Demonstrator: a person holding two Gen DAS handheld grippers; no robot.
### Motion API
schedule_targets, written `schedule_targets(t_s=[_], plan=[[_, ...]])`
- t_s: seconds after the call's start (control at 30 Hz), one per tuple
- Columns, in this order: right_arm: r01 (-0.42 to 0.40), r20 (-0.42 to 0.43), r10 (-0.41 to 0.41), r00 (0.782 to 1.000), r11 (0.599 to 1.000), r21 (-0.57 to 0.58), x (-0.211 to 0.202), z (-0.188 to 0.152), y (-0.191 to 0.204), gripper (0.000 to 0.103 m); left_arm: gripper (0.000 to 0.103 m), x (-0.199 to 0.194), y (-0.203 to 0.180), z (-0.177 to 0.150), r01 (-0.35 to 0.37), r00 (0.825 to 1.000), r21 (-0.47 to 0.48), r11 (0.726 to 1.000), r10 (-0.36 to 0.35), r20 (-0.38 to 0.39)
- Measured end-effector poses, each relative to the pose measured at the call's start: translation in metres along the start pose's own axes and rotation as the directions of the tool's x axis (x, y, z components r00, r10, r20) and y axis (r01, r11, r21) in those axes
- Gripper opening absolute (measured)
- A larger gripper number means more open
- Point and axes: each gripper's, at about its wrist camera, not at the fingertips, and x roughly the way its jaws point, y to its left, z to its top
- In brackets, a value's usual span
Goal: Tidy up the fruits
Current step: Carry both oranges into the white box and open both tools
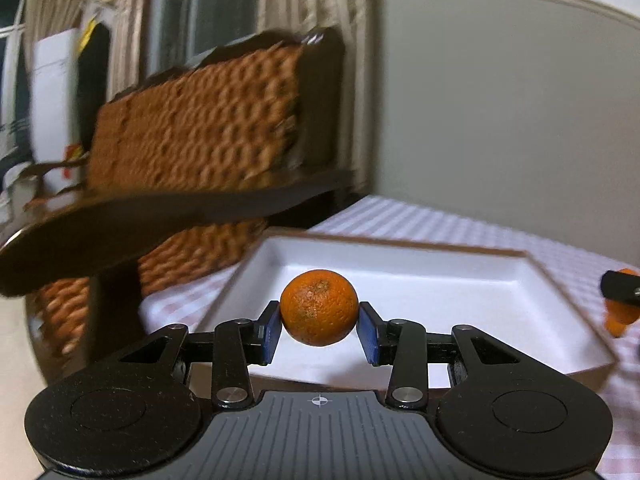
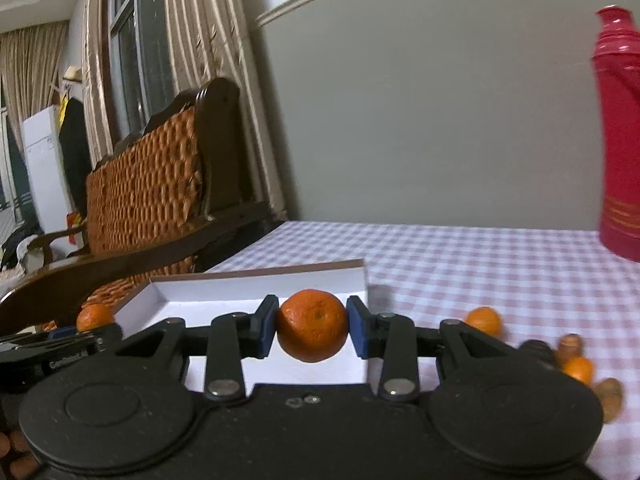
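In the left wrist view, the left hand-held gripper [image 1: 319, 330] is clamped on one orange [image 1: 319, 307], held above one white tray [image 1: 532, 276] on the checked worktop [image 1: 440, 220]. In the right wrist view, the right hand-held gripper [image 2: 312, 330] clamps a second orange [image 2: 312, 325] over the tray's near edge; two loose oranges [image 2: 485, 321] lie right, beside one red flask [image 2: 618, 140].

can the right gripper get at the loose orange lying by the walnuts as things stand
Probably not yet. The right gripper is shut on an orange, so its jaws are full. The loose orange lies bare on the checked tablecloth with nothing over it; the held one would have to go into the white tray first.
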Motion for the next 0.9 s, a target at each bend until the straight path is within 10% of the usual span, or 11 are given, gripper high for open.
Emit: schedule_targets(t_s=[0.13,0.17,0.27,0.4,0.9], plan=[[-0.004,-0.057,0.003,0.998,1.000,-0.021,0.026,-0.007,0.006,0.033,0.042,0.021,0.006,-0.006,-0.062,0.996,0.005,0.998,0.062,-0.071],[0.019,-0.051,-0.021,0.998,0.999,-0.033,0.028,-0.009,0.008,0.048,0.048,0.022,0.007,-0.007,-0.072,0.995,0.008,0.997,0.073,-0.064],[0.031,0.049,-0.030,0.998,0.999,-0.025,0.009,-0.011,0.008,0.074,0.100,0.012,0.013,-0.002,-0.058,0.998,-0.049,0.997,0.057,-0.033],[0.053,0.159,-0.048,0.986,0.998,-0.025,-0.022,-0.003,0.004,0.097,0.103,-0.012,0.010,0.000,-0.050,0.997,-0.035,0.998,0.053,0.064],[0.139,0.193,-0.148,0.970,0.989,0.057,-0.059,-0.010,-0.043,0.097,0.103,-0.035,-0.021,-0.005,0.026,0.998,0.038,0.999,-0.028,0.064]])
